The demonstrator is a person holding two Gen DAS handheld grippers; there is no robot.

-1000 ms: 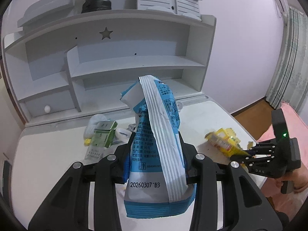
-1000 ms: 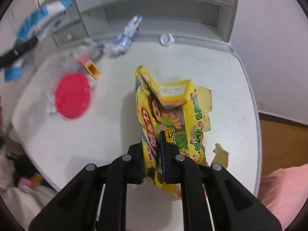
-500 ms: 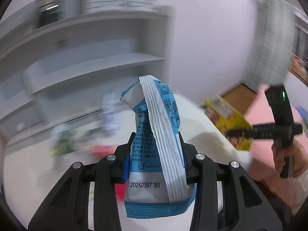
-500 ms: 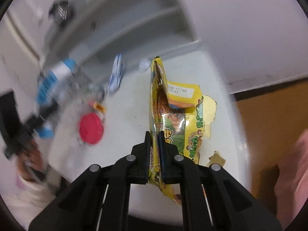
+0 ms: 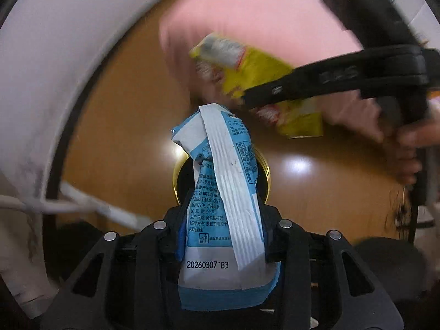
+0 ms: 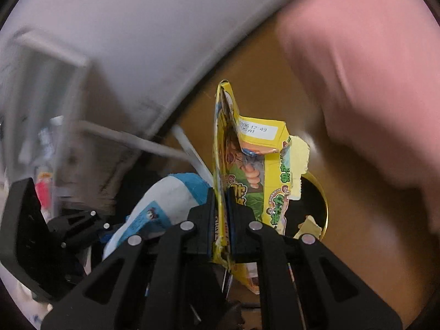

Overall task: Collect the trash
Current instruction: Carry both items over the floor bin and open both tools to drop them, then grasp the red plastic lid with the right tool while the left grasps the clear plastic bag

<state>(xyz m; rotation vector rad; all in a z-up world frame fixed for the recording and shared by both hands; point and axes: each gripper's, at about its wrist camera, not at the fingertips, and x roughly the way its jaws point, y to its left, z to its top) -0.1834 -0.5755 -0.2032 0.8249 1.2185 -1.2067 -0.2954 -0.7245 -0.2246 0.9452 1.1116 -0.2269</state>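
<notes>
The left gripper (image 5: 222,244) is part-way closed, its two pads pressing the sides of a crumpled blue and white snack bag (image 5: 222,200) that stands up between them, with a printed date code readable near its lower end. The right gripper (image 6: 222,220) is squeezed nearly to nothing on a flattened yellow snack packet (image 6: 247,170), a thin fold of the packet pinched between the pads while its torn upper flap and a white date label stick out above them. Both grippers point steeply down over a brown wooden floor (image 5: 123,126), and below each piece of trash a round bin (image 6: 319,206) with a gold rim and dark inside shows; in the left wrist view it is mostly hidden behind the blue bag, and in the right wrist view the yellow packet covers its left part. In the left wrist view the right gripper reaches in from the right with the yellow packet, held by a hand (image 5: 407,143) at the edge of the frame, but it is smeared by motion and its pads cannot be made out there. In the right wrist view the left gripper and the blue bag sit at the lower left, partly cut off by the right gripper's own frame. A pink fabric shape (image 6: 357,68) and a white wall (image 6: 137,41) are heavily blurred.
</notes>
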